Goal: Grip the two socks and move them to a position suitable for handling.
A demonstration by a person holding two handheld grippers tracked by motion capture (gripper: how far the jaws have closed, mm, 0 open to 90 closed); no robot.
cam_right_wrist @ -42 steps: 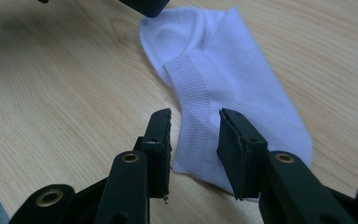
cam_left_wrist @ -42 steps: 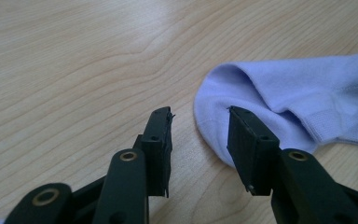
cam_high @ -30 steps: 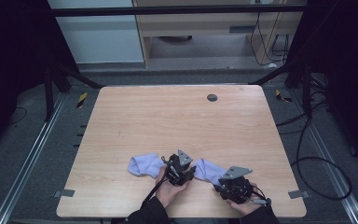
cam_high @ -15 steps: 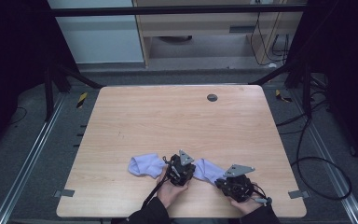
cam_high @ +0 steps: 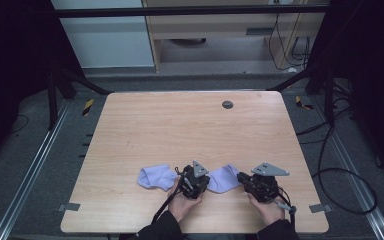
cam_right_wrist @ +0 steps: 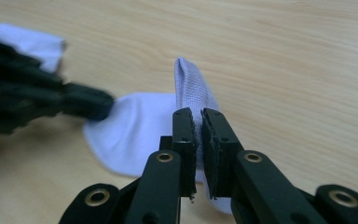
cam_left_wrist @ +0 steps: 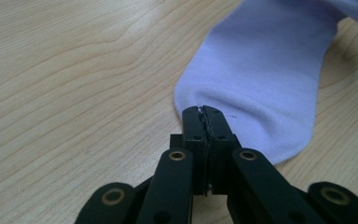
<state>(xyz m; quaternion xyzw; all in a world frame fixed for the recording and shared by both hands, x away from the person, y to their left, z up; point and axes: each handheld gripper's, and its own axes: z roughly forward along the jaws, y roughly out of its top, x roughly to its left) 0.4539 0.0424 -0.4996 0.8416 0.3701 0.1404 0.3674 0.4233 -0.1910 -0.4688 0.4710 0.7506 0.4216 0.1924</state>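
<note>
Two pale lilac socks lie near the front edge of the wooden table (cam_high: pixel 180 125). The right sock (cam_high: pixel 222 178) (cam_left_wrist: pixel 261 70) (cam_right_wrist: pixel 135 130) lies between my two grippers. My left gripper (cam_high: pixel 203 184) (cam_left_wrist: pixel 203 112) is shut, its tips pinching that sock's rounded edge; it appears blurred in the right gripper view (cam_right_wrist: pixel 93 105). My right gripper (cam_high: pixel 241 178) (cam_right_wrist: pixel 196 116) has just been closing and now clamps a raised fold of the same sock. The other sock (cam_high: pixel 154 177) (cam_right_wrist: pixel 30 42) lies flat to the left of my left gripper, untouched.
A small dark round disc (cam_high: pixel 227 104) sits in the far part of the table. Grey tape tabs (cam_high: pixel 69 206) mark the front corners. Cables (cam_high: pixel 340 175) lie on the floor to the right, and a metal frame stands around the table.
Both pairs of jaws have closed on the right sock. My right gripper has shifted slightly right and up, lifting a fold of it. My left hand has stayed put.
</note>
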